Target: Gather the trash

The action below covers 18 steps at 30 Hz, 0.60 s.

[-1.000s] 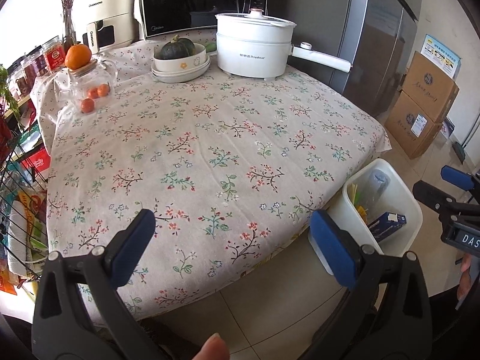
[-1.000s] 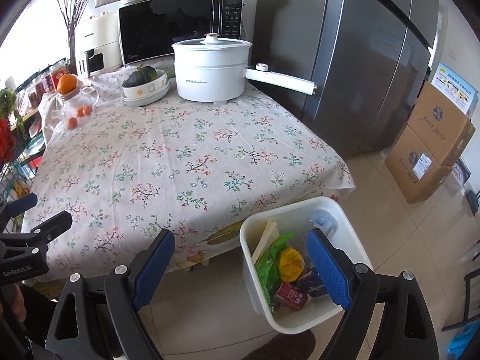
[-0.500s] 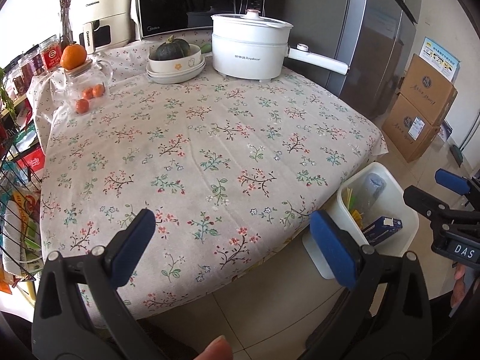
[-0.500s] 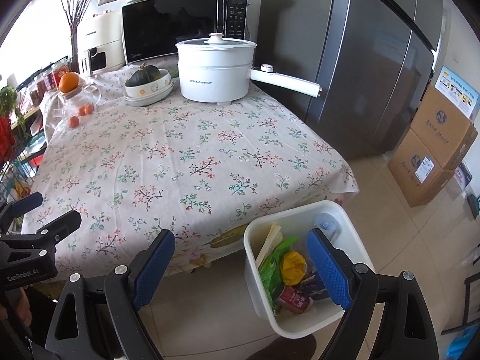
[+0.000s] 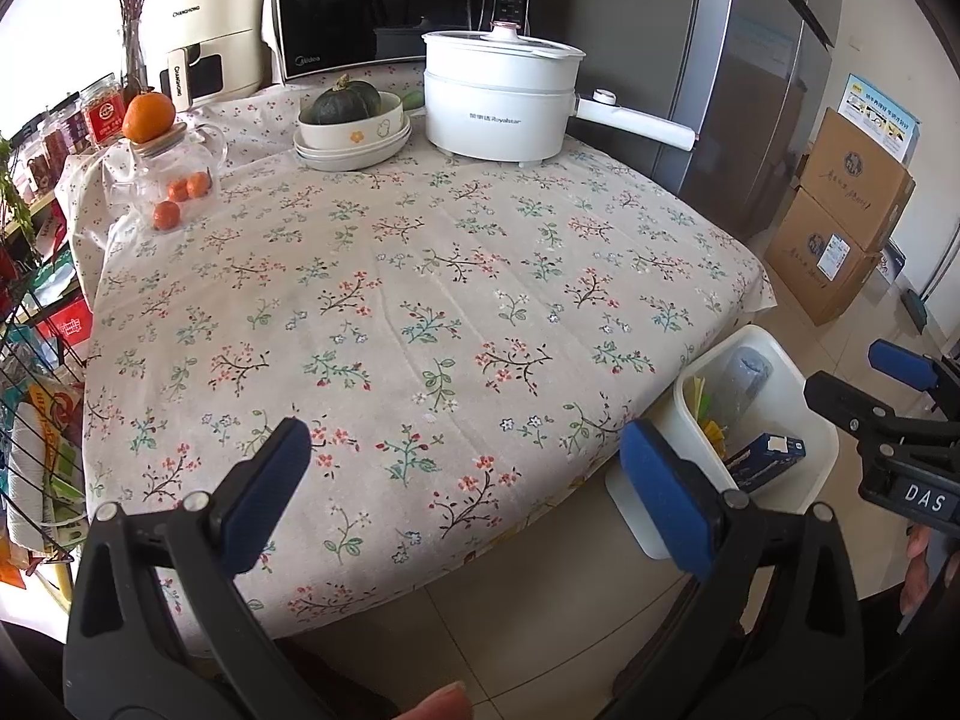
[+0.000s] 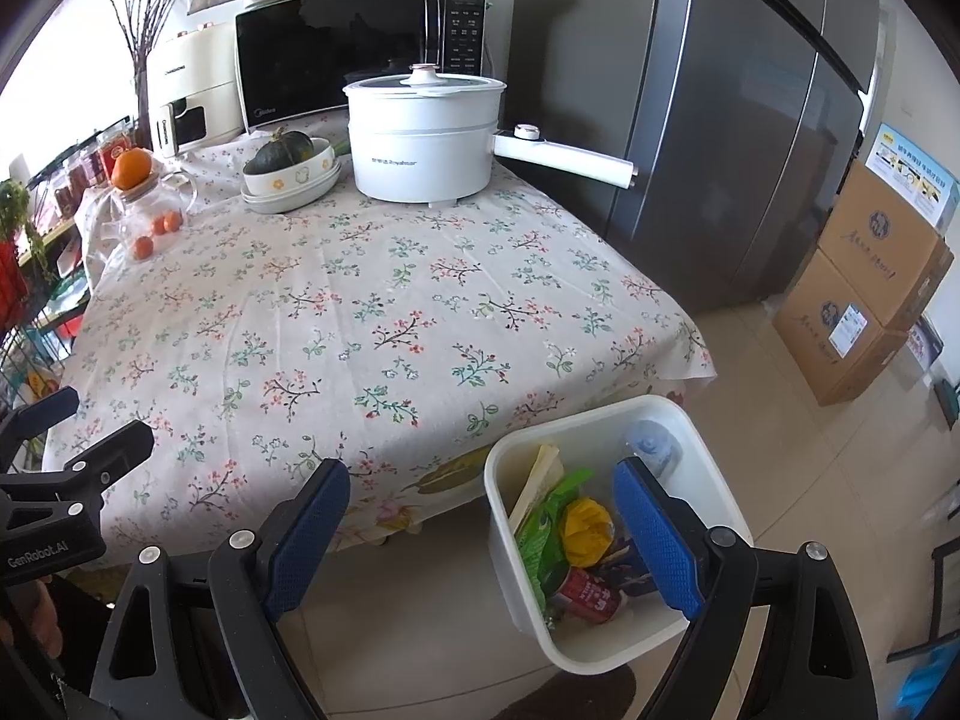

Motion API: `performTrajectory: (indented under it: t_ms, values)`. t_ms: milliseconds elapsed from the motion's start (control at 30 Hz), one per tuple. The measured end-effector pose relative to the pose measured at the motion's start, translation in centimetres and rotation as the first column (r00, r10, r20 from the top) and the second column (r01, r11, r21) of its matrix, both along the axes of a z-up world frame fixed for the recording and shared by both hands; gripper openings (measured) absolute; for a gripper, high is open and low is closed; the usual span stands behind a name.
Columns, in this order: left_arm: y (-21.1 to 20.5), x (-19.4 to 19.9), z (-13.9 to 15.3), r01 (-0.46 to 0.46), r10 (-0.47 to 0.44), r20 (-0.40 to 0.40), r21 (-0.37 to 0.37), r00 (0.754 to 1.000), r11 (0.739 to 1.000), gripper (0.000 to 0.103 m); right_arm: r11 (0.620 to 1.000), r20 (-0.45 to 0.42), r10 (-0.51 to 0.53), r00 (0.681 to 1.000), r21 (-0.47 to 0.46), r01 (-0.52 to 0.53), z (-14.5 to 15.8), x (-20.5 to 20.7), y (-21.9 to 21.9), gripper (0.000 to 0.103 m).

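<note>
A white trash bin (image 6: 714, 474) stands on the floor by the table's near right corner; it also shows in the left wrist view (image 5: 810, 420). It holds a green wrapper (image 6: 549, 525), a yellow crumpled piece (image 6: 585, 531), a red packet (image 6: 591, 591), a clear bottle (image 6: 651, 447) and a blue box (image 5: 765, 459). My left gripper (image 5: 465, 489) is open and empty over the table's front edge. My right gripper (image 6: 480, 537) is open and empty, held above the floor and the bin's left side.
The floral-cloth table (image 5: 420, 312) carries a white electric pot (image 5: 501, 99), a bowl with a squash (image 5: 351, 123), a glass jar with oranges (image 5: 171, 177) and a microwave (image 5: 390, 6). A fridge (image 6: 750, 120) and cardboard boxes (image 6: 870, 288) stand right. A wire rack (image 5: 36, 420) stands left.
Both grippers have drifted slightly back and up from the table; the view of the table and bin has shifted a little. Both stay open and empty.
</note>
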<state>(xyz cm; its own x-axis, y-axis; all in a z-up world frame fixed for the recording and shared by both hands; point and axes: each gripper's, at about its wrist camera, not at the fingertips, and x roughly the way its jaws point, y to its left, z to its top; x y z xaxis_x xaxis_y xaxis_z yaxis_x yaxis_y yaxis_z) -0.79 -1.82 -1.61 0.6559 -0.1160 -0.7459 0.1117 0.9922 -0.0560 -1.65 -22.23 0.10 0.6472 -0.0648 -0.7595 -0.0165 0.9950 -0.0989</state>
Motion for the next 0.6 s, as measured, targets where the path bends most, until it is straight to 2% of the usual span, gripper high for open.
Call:
performTrajectory:
  t_ms: [600]
  values:
    - [-0.19,-0.13,0.04,0.001,-0.001,0.005,0.005,1.0,1.0,0.103,1.0,-0.002,-0.002,1.0,-0.004,0.002,-0.14,-0.03,-0.03,0.091]
